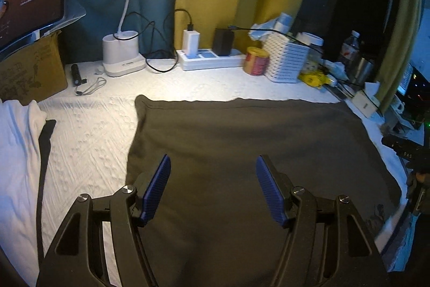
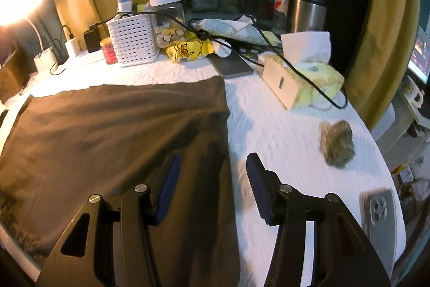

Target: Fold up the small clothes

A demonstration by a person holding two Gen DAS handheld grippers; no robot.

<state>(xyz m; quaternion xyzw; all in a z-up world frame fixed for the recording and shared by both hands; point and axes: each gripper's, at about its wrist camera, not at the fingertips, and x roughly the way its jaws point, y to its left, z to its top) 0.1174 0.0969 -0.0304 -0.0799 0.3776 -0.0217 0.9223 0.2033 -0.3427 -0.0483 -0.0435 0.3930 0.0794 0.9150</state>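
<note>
A dark brown, soft knit garment (image 1: 255,139) is seen spread flat across the centre of a white quilted, embossed table cover (image 1: 94,131), its far hem straight and slightly wavy. The left gripper (image 1: 213,188), with ribbed blue pads, is held released above the cloth, nothing between its jaws. In the right wrist view the right gripper (image 2: 213,186) is likewise released over the garment's right edge. A white perforated plastic basket (image 2: 133,41) stands at upper left.

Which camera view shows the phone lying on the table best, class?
The right wrist view: the phone lies camera-side up near the table's right edge, beside the right gripper. The left wrist view does not show it.
</note>
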